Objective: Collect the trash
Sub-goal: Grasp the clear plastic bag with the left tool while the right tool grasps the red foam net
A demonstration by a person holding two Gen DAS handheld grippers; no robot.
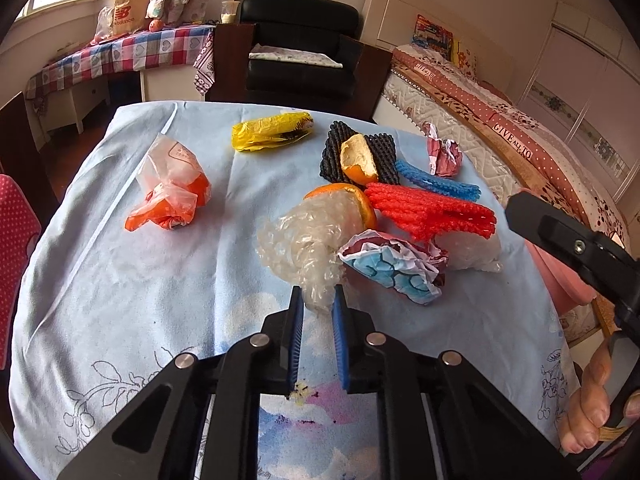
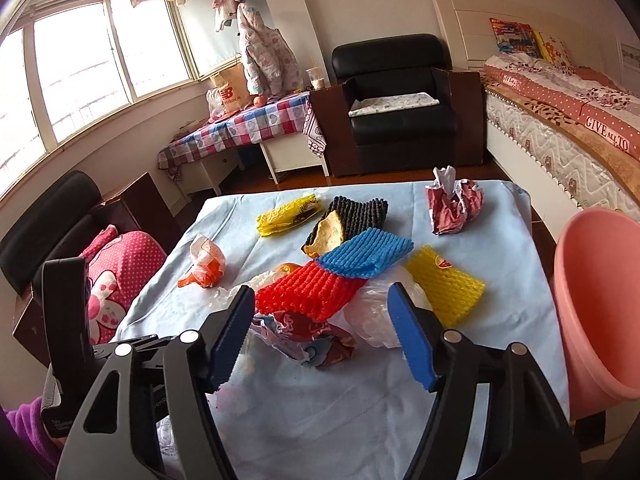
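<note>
Bedroom setting: tabletop (image 1: pixel 120 280) under pale blue cloth, black armchair (image 2: pixel 400 112) behind, bed (image 2: pixel 568 120) along right side, window (image 2: pixel 80 72) at left.

Trash spread over middle and far part of tabletop:
- crumpled clear plastic wrap (image 1: pixel 304 240), nearest left wrist camera, touching orange peel (image 1: pixel 352 196)
- crumpled printed paper (image 1: pixel 396 268) just beside wrap, blue and dark red
- red foam net (image 2: pixel 312 288) resting partly on paper; blue foam net (image 2: pixel 364 254) overlapping its far edge
- black foam net (image 2: pixel 356 210) farther back, second peel piece (image 1: pixel 358 160) lying on it
- yellow foam net (image 2: pixel 444 284) toward right, apart from red one
- yellow bag (image 1: pixel 272 132) at far side; orange-and-white plastic bag (image 1: pixel 168 192) alone at left
- crumpled pink wrapper (image 2: pixel 452 204) at far right corner

Left gripper (image 1: pixel 318 300): narrow, blue pads pinching near tail of clear plastic wrap.

Right gripper (image 2: pixel 320 316): spread wide, nothing between pads, hovering over crumpled printed paper and near end of red foam net.

Pink bin (image 2: pixel 600 312) at right edge of tabletop, only rim and side visible.
</note>
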